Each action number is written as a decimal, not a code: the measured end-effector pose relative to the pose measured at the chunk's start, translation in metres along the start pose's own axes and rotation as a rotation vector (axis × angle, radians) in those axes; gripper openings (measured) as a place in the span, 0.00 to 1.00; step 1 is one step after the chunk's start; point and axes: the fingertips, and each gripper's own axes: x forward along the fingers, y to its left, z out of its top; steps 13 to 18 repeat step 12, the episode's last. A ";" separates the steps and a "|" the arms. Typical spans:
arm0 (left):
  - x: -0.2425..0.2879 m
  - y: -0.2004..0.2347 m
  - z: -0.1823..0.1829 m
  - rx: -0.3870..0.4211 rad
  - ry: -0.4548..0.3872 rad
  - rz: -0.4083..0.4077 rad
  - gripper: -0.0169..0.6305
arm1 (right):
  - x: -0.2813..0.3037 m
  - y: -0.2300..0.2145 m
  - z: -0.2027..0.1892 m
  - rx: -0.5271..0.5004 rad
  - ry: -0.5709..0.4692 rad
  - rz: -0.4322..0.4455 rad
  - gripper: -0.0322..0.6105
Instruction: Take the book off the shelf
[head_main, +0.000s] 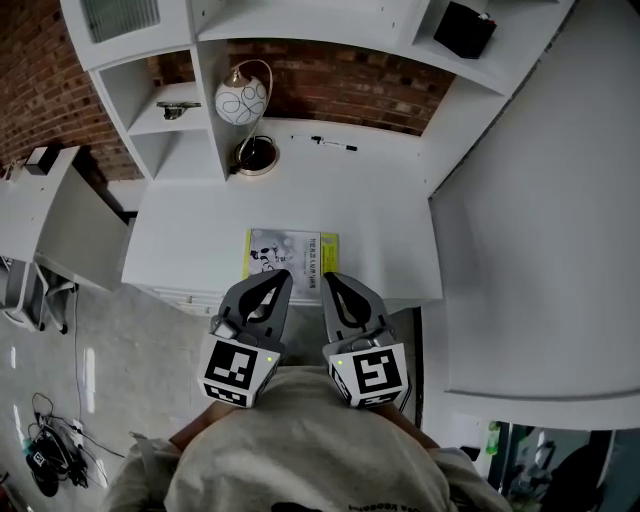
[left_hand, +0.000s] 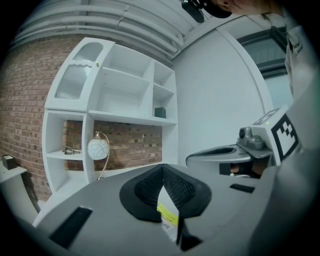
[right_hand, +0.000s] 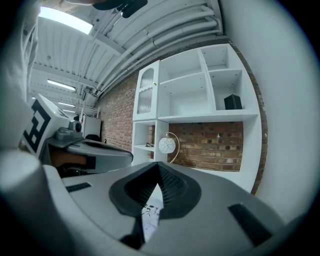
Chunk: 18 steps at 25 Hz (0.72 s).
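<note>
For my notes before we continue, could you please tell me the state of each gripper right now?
Left gripper: closed, holding nothing.
Right gripper: closed, holding nothing.

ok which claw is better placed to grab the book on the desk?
Left, marginally: the left claw hangs over the book, mid-width at its near edge; the right claw sits by its right corner. Both are shut.

I have open room over the middle and right of the bench (head_main: 380, 220); only the book (head_main: 292, 252) lies flat there, at the near edge. Far left, the lamp (head_main: 243, 100) stands beside the shelf divider (head_main: 207, 70). A pen (head_main: 335, 143) lies along the far side. The upper shelf (head_main: 310, 25) roofs the far part. A tall white panel (head_main: 540, 250) walls off my right.
</note>
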 end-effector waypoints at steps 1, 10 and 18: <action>-0.001 -0.003 -0.002 0.004 0.001 -0.002 0.04 | -0.001 -0.001 -0.002 -0.004 -0.005 0.000 0.08; -0.007 -0.011 -0.010 0.013 -0.011 0.016 0.04 | -0.011 -0.002 -0.012 -0.028 -0.013 0.010 0.08; -0.007 -0.011 -0.010 0.014 -0.011 0.018 0.04 | -0.012 -0.003 -0.013 -0.034 -0.016 0.008 0.08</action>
